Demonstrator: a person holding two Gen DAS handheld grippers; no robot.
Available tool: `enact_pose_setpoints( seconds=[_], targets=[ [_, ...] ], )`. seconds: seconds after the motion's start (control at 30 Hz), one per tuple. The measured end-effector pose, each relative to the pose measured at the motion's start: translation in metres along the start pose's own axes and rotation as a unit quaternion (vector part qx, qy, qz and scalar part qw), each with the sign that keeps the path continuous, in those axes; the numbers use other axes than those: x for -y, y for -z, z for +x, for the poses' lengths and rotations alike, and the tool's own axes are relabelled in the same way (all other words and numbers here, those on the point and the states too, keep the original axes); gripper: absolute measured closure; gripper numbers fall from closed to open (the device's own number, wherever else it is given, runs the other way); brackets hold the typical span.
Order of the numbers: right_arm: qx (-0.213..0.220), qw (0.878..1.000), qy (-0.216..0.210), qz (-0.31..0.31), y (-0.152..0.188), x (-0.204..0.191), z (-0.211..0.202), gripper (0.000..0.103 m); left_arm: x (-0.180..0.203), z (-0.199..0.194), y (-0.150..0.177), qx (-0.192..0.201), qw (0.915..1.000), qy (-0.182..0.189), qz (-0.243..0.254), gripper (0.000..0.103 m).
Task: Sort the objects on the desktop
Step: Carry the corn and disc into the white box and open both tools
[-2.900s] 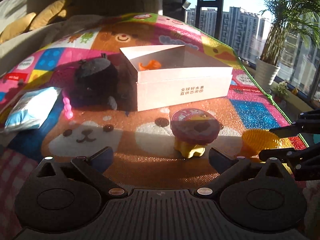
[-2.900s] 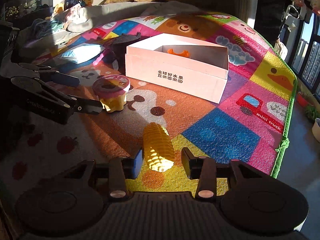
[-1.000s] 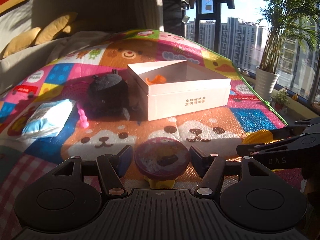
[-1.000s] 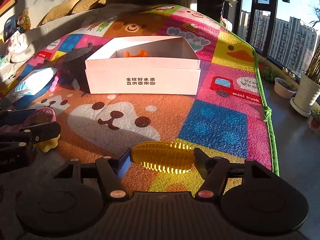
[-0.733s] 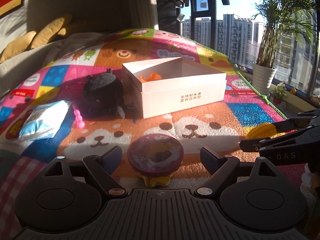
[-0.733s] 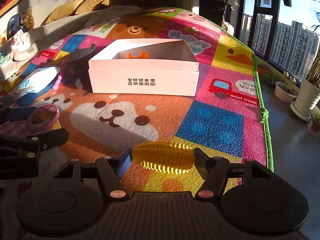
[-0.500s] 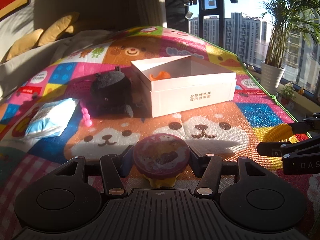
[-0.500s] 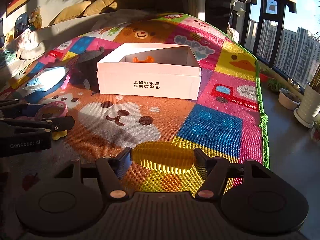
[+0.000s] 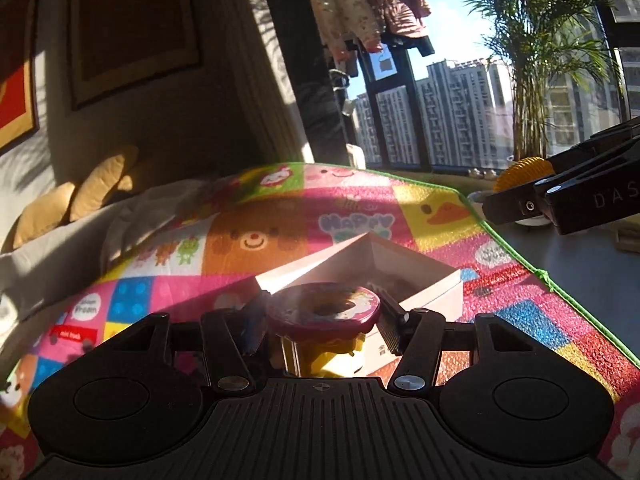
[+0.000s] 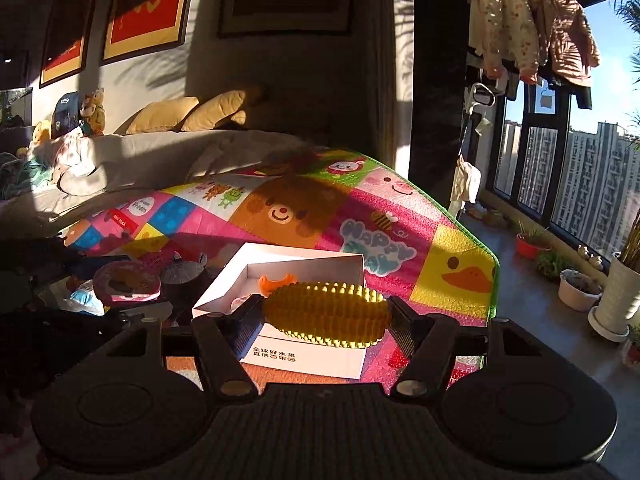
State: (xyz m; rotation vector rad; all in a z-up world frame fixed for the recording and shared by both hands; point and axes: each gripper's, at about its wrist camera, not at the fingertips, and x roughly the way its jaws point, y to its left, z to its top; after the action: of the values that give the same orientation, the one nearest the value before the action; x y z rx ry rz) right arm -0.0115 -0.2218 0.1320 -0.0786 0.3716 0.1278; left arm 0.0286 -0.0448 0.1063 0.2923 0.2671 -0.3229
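Corn toy (image 10: 328, 320) clamped crosswise between right fingers (image 10: 400, 324)

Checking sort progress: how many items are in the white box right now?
1 visible: an orange toy at the back of the white box. The corn held in front hides part of the interior, so more may be there.

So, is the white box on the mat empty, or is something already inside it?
Not empty. In the right wrist view the open white box holds a small orange toy near its back wall; the rest of its floor is mostly hidden.
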Motion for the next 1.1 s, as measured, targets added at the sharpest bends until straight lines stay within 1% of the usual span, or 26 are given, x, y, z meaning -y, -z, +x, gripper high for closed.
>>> enact_pose_setpoints(
  seconds=[0.07, 0.1, 0.13, 0.17, 0.23, 0.3, 0.33, 0.37, 0.4, 0.5, 0.57, 0.67, 0.8, 0.87, 0.97, 1.0, 1.1],
  targets=[
    [0.007, 1.000, -0.006, 0.016, -0.031, 0.008, 0.033, 0.036, -0.005, 0.035, -0.017, 0.014, 0.9998, -0.003, -0.013, 0.042],
    [0.007, 1.000, -0.008, 0.024, -0.043, 0.010, 0.049, 0.036, -0.009, 0.049, -0.021, 0.015, 0.9996, -0.002, -0.024, 0.040],
    [0.008, 0.999, -0.015, 0.037, -0.055, 0.014, 0.071, 0.036, -0.016, 0.065, -0.026, 0.011, 0.9991, 0.000, -0.040, 0.035],
    [0.009, 0.999, -0.018, 0.048, -0.063, 0.017, 0.087, 0.031, -0.025, 0.078, -0.027, 0.002, 0.9986, -0.003, -0.053, 0.030],
    [0.009, 0.997, -0.006, 0.071, -0.072, 0.022, 0.114, 0.025, -0.040, 0.081, -0.024, -0.002, 0.9968, -0.025, -0.076, 0.015],
    [0.012, 0.997, -0.005, 0.076, -0.070, 0.027, 0.125, 0.025, -0.058, 0.067, -0.008, 0.012, 0.9947, -0.050, -0.089, 0.004],
    [0.014, 0.997, -0.004, 0.073, -0.066, 0.027, 0.127, 0.023, -0.065, 0.059, 0.003, 0.012, 0.9937, -0.067, -0.089, 0.003],
    [0.016, 0.998, -0.002, 0.069, -0.062, 0.027, 0.130, 0.021, -0.071, 0.052, 0.015, 0.004, 0.9929, -0.077, -0.090, 0.003],
    [0.015, 0.998, 0.003, 0.064, -0.057, 0.025, 0.133, 0.021, -0.075, 0.048, 0.027, -0.009, 0.9921, -0.078, -0.097, 0.003],
    [-0.007, 0.998, -0.006, 0.057, -0.047, 0.016, 0.147, 0.019, -0.086, 0.045, 0.064, -0.061, 0.9872, -0.063, -0.133, 0.001],
    [-0.028, 0.998, -0.027, 0.039, -0.041, -0.002, 0.156, 0.019, -0.092, 0.045, 0.083, -0.090, 0.9818, -0.056, -0.158, 0.000],
    [-0.051, 0.996, -0.069, -0.024, -0.034, -0.049, 0.168, 0.016, -0.098, 0.047, 0.102, -0.104, 0.9762, -0.055, -0.182, 0.000],
    [-0.083, 0.981, -0.123, -0.127, -0.028, -0.126, 0.188, 0.016, -0.100, 0.043, 0.109, -0.100, 0.9744, -0.047, -0.196, 0.000],
    [-0.099, 0.974, -0.130, -0.159, -0.025, -0.156, 0.205, 0.016, -0.099, 0.042, 0.110, -0.100, 0.9743, -0.043, -0.197, 0.000],
    [-0.148, 0.963, -0.133, -0.181, -0.022, -0.188, 0.238, 0.014, -0.102, 0.042, 0.111, -0.101, 0.9719, -0.035, -0.210, 0.000],
    [-0.166, 0.958, -0.135, -0.192, -0.019, -0.197, 0.249, 0.014, -0.104, 0.043, 0.112, -0.102, 0.9702, -0.033, -0.217, 0.000],
    [-0.192, 0.944, -0.129, -0.236, -0.009, -0.217, 0.266, 0.014, -0.111, 0.046, 0.116, -0.113, 0.9625, -0.028, -0.245, 0.000]
  ],
)
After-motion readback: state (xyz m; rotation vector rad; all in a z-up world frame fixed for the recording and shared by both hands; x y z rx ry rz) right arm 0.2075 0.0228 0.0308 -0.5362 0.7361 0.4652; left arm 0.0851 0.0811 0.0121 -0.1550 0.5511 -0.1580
